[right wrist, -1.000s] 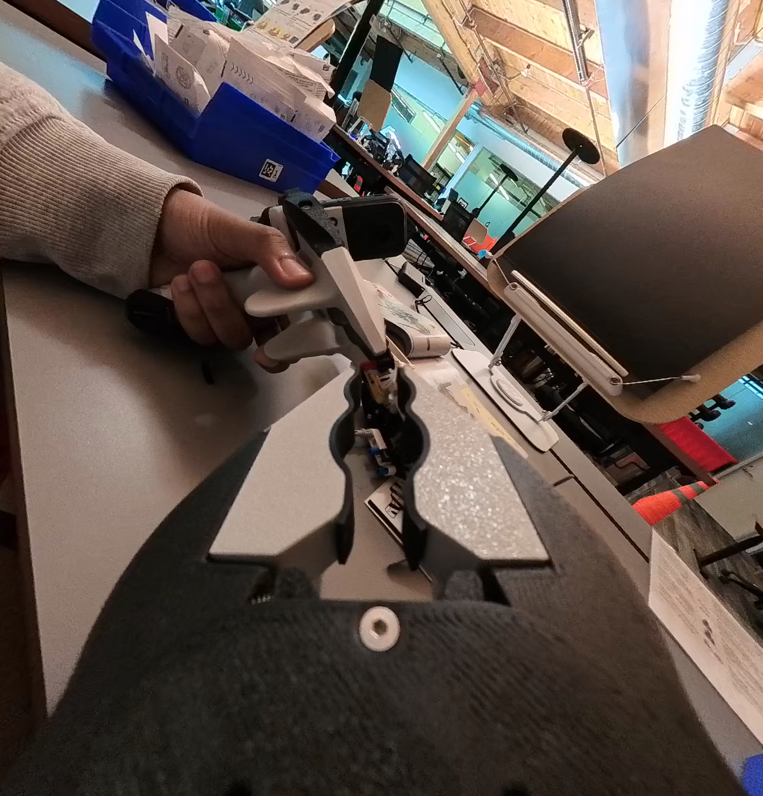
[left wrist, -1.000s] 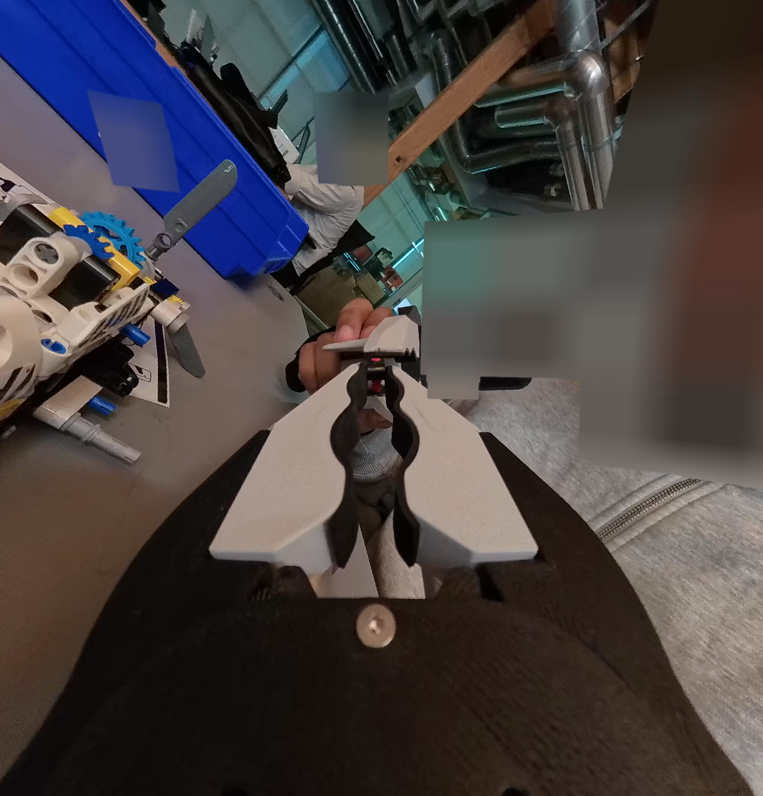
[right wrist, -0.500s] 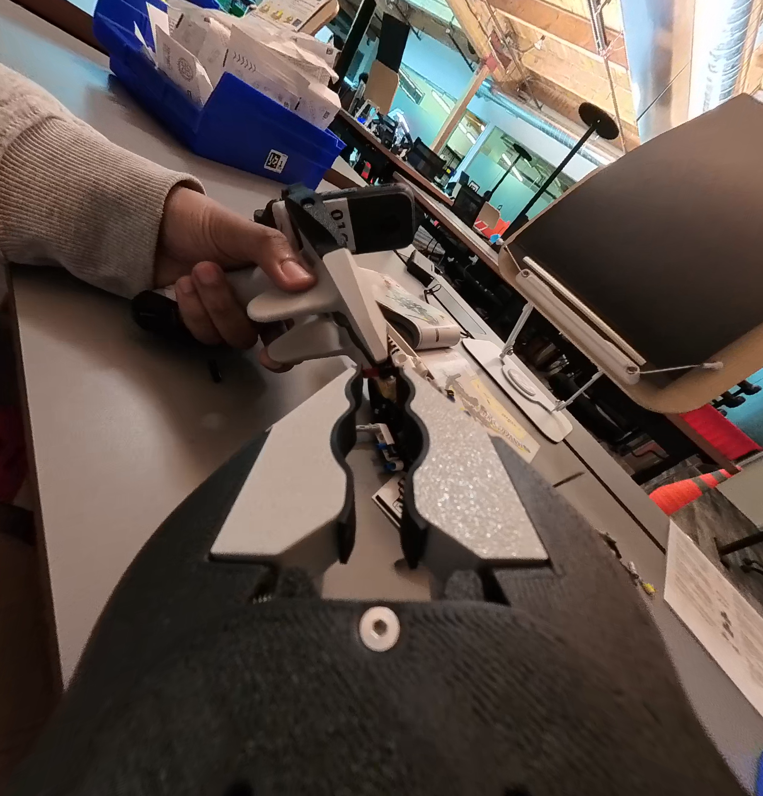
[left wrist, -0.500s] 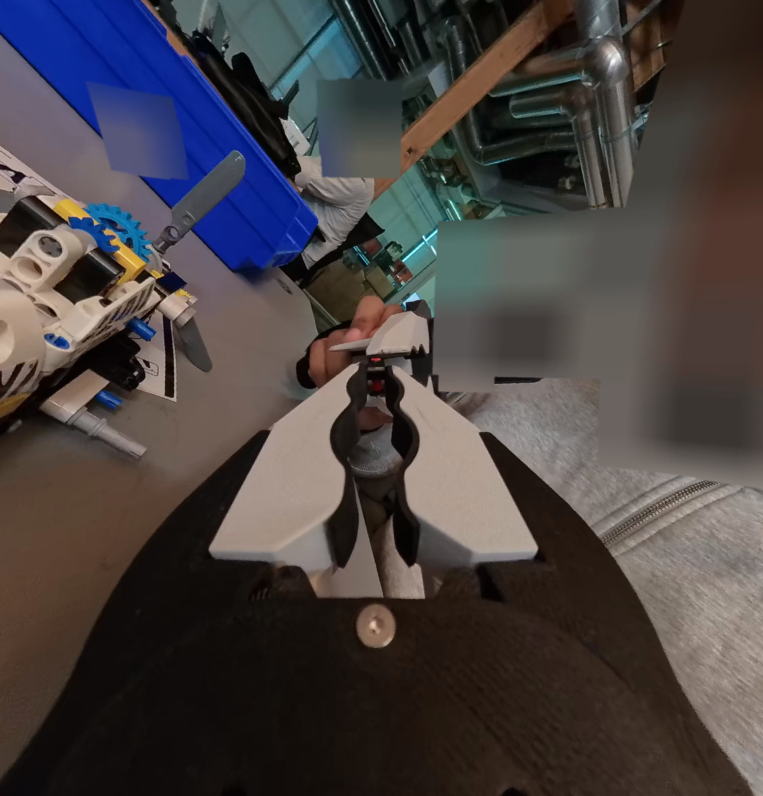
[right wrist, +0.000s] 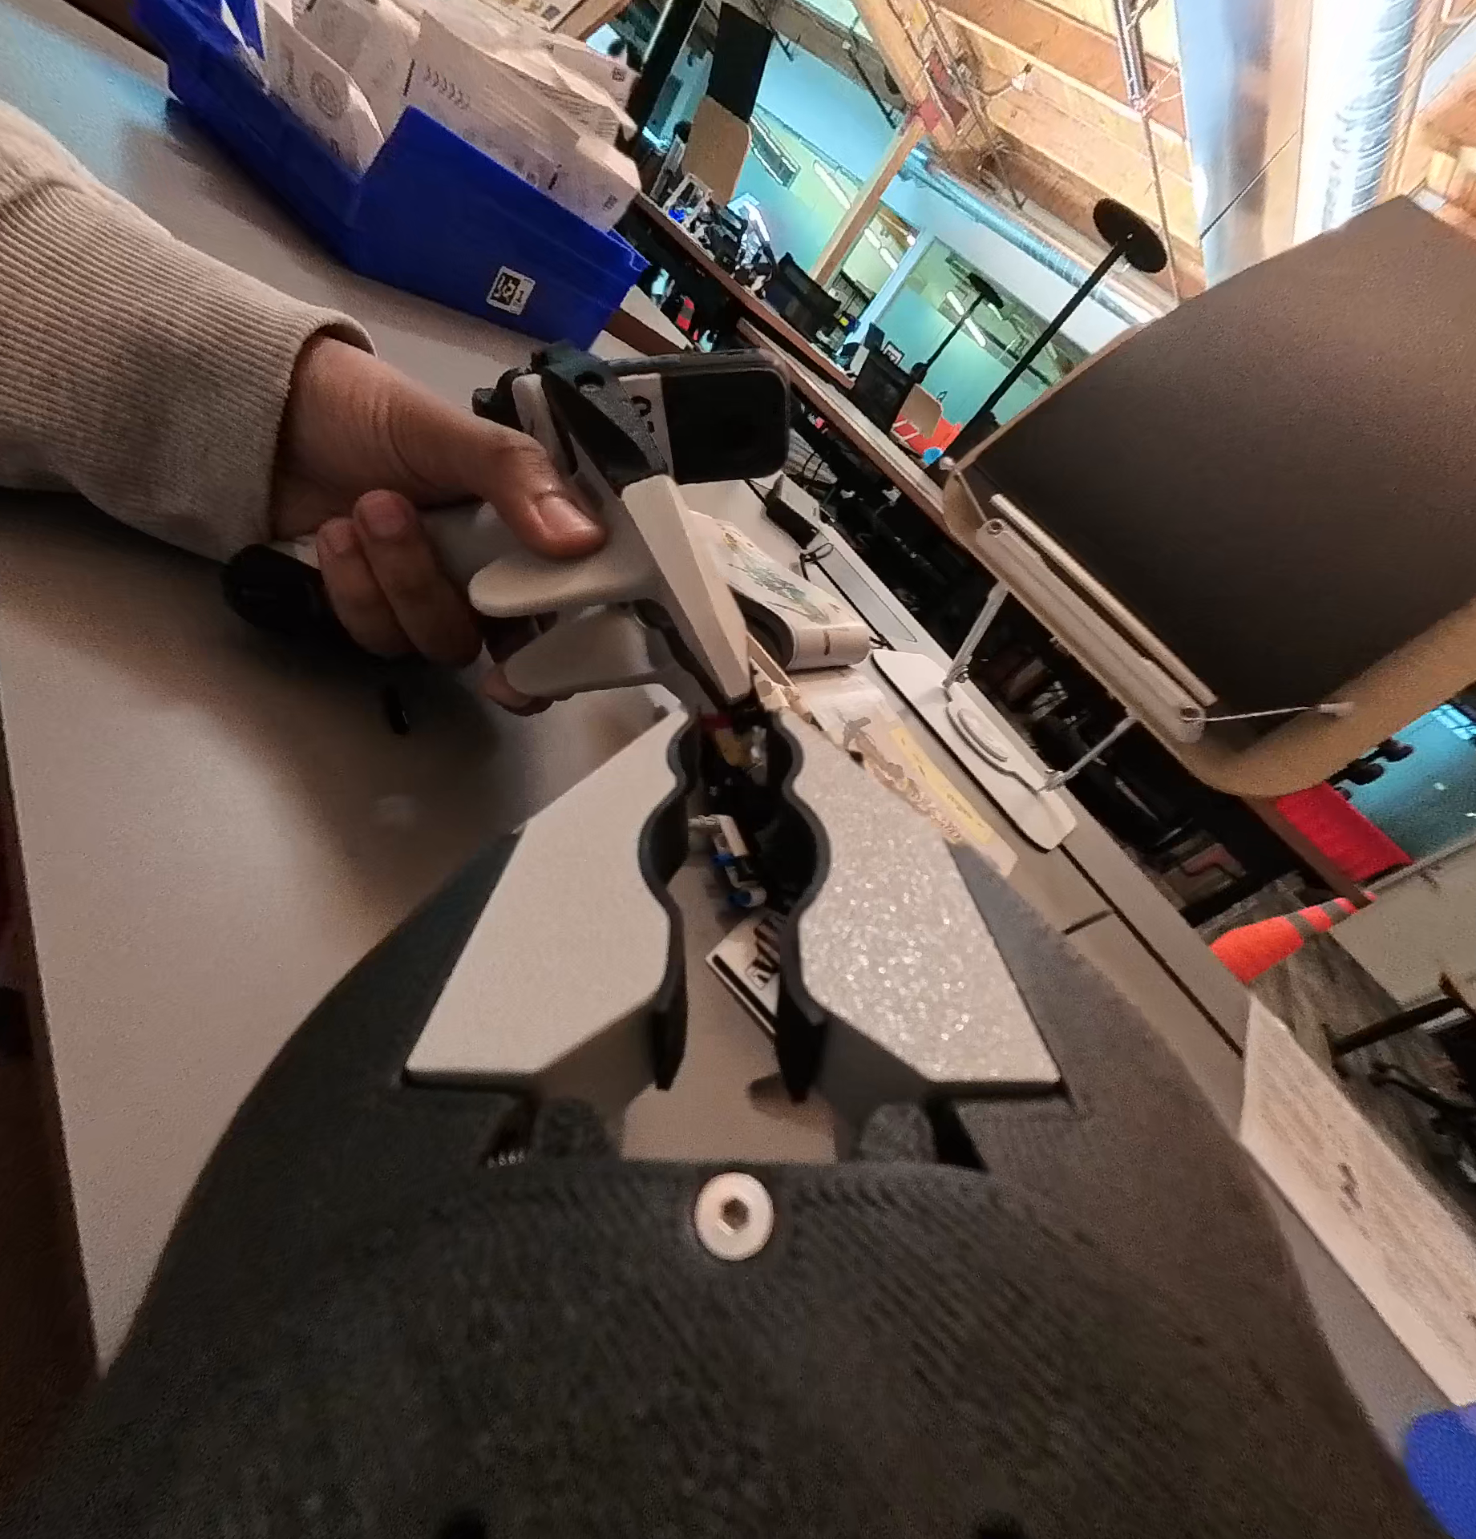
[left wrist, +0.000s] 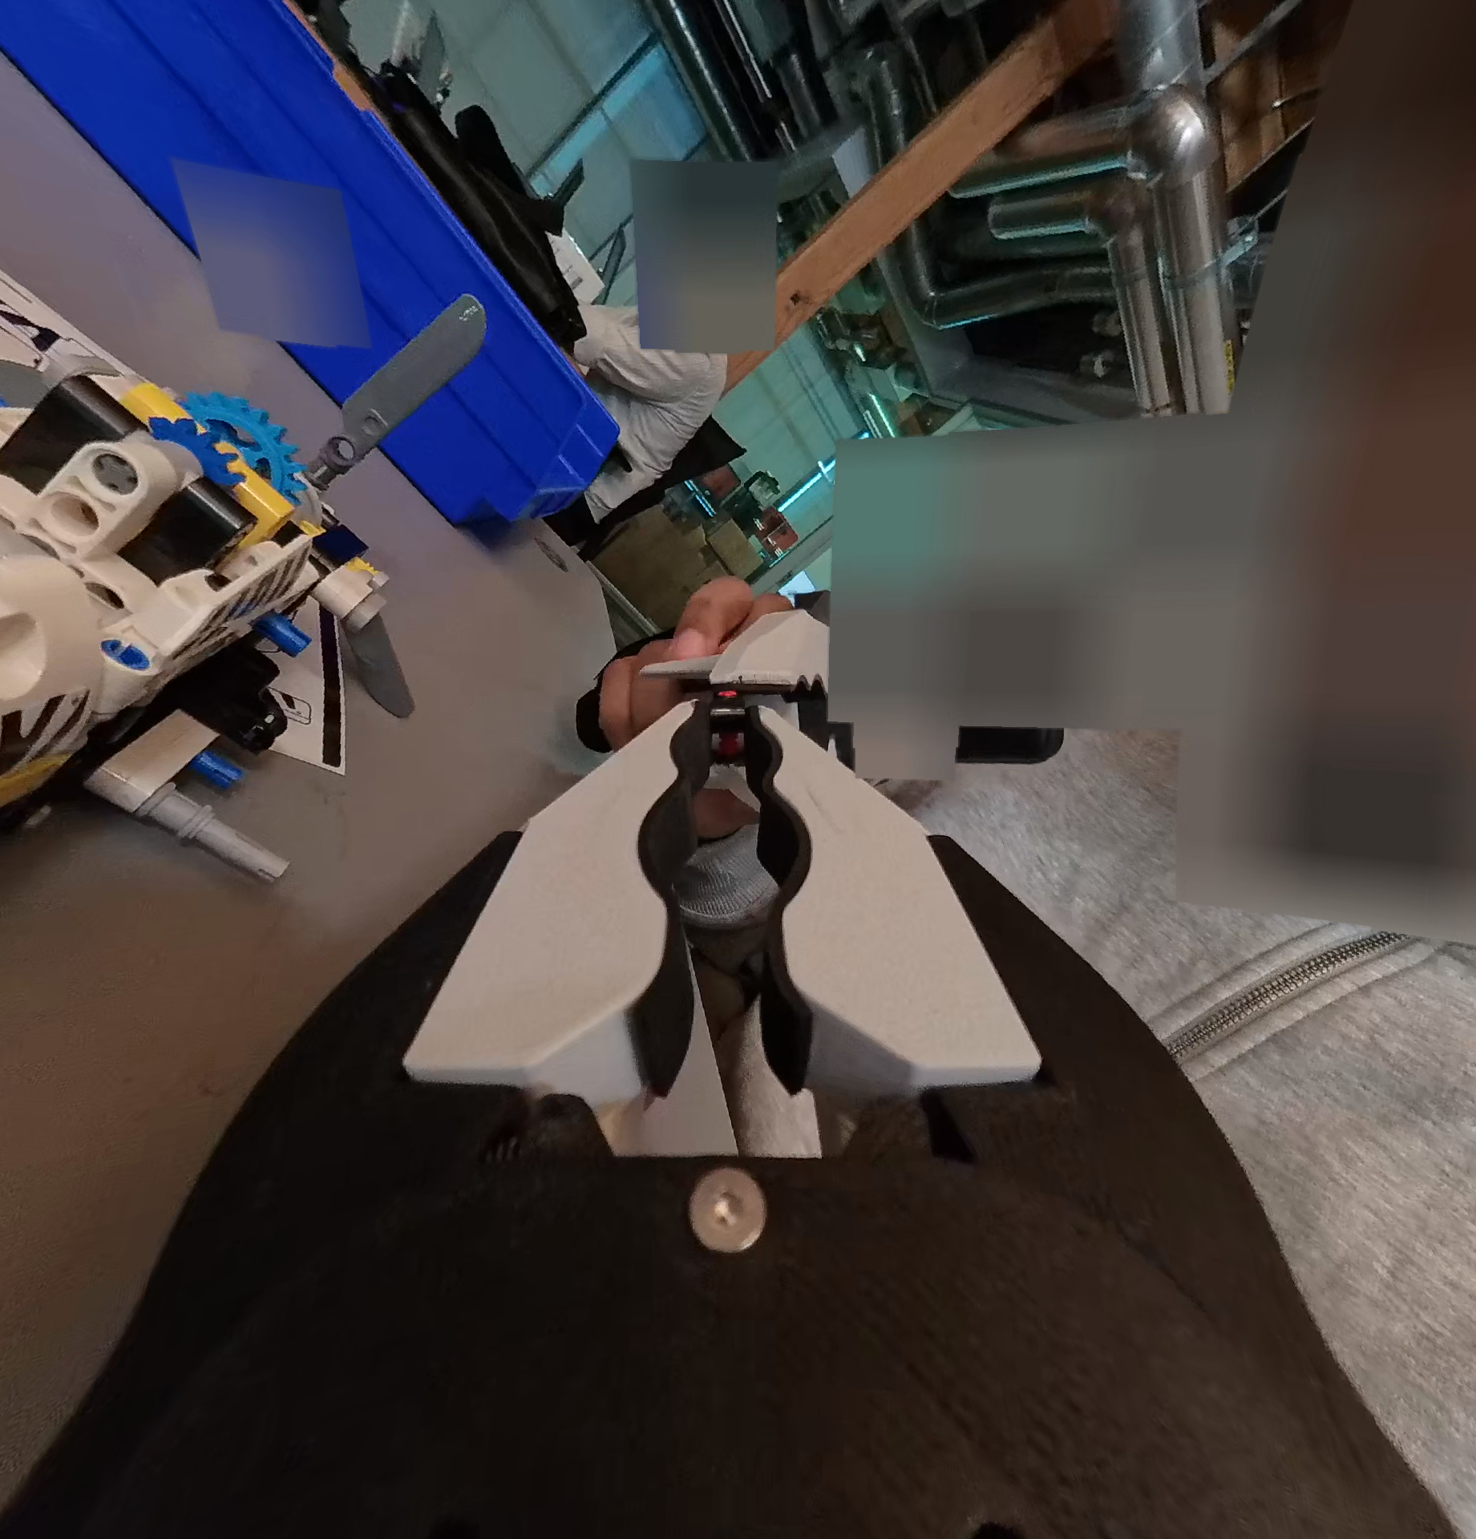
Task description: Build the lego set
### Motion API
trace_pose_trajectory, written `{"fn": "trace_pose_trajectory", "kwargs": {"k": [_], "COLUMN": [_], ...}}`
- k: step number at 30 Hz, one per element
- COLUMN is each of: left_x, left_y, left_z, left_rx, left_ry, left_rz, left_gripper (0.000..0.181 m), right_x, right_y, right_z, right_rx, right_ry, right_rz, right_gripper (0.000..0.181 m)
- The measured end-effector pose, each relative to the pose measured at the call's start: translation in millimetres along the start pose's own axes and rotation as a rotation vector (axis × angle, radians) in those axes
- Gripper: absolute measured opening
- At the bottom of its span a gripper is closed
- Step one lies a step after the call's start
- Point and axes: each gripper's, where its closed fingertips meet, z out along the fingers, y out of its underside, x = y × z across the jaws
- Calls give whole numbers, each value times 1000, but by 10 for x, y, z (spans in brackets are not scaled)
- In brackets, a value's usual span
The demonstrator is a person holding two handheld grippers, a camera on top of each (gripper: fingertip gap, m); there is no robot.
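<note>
My left gripper (left wrist: pixel 726 726) and my right gripper (right wrist: pixel 730 731) meet tip to tip above the grey table (right wrist: pixel 176 833). Each has its fingers nearly together on a small lego piece, red and black in the left wrist view (left wrist: pixel 726 741) and red and tan in the right wrist view (right wrist: pixel 733 748). The right gripper's grey tips (left wrist: pixel 759 662) show just beyond the piece. The left gripper (right wrist: pixel 676 583), held by a hand, shows in the right wrist view. The white, black and yellow lego model (left wrist: pixel 93 566) with blue gears lies on the table to the left; part of it shows between the right fingers (right wrist: pixel 734 858).
A blue bin (left wrist: pixel 401 275) stands behind the model, and another holding paper packets (right wrist: pixel 468 208) is at the back left. A black panel on a stand (right wrist: pixel 1217 500), a booklet (right wrist: pixel 801 608) and sheets lie to the right. The person's grey jacket (left wrist: pixel 1301 1166) is close. The grippers are tip to tip, or close to it.
Both grippers stay tip to tip on the small piece. Both views have shifted slightly; the left gripper and hand look a little closer in the right wrist view.
</note>
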Motion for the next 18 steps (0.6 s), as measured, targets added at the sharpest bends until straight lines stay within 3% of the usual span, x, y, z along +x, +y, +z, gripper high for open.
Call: {"fn": "trace_pose_trajectory", "kwargs": {"k": [18], "left_x": [-16], "left_y": [-3], "left_z": [-5], "left_rx": [3], "left_ry": [-9], "left_rz": [-2], "left_gripper": [5], "right_x": [13], "right_y": [20], "right_z": [-6], "right_rx": [-31], "right_ry": [12], "right_rz": [-1], "right_gripper": [13]}}
